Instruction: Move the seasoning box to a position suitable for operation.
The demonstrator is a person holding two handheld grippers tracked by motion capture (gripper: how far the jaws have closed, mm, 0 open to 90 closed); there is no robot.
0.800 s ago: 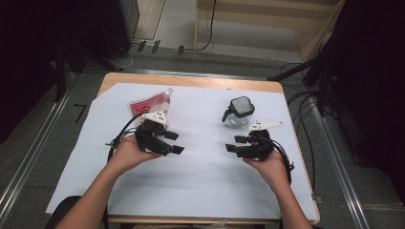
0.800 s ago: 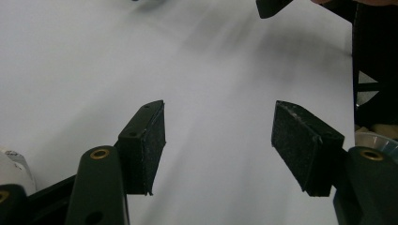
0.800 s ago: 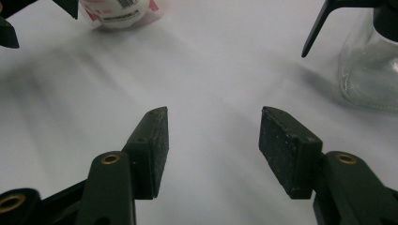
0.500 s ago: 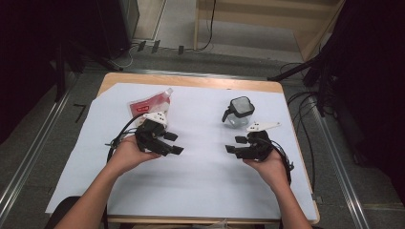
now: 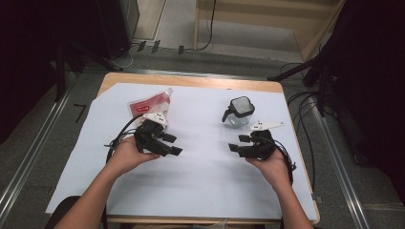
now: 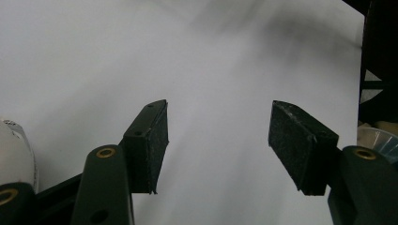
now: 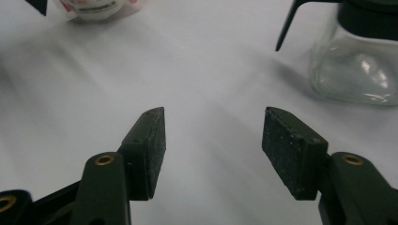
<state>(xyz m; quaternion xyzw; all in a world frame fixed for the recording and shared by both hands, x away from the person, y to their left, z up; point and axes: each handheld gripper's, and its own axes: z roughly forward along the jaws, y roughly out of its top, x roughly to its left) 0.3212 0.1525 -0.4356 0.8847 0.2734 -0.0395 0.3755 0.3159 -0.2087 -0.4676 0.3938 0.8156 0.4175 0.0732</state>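
A red and white spouted pouch lies flat at the back left of the white sheet. A small glass jar with a black lid and handle stands at the back right. My left gripper hovers just in front of the pouch, pointing right, open with nothing between its pads. My right gripper sits in front of the jar, pointing left, also open and empty. In the right gripper view the jar stands ahead to the right and the pouch lies far off at the top left.
The white sheet covers most of the wooden table. Cables hang off the table's right side. Metal floor rails run along both sides, and a dark stand is at the back right.
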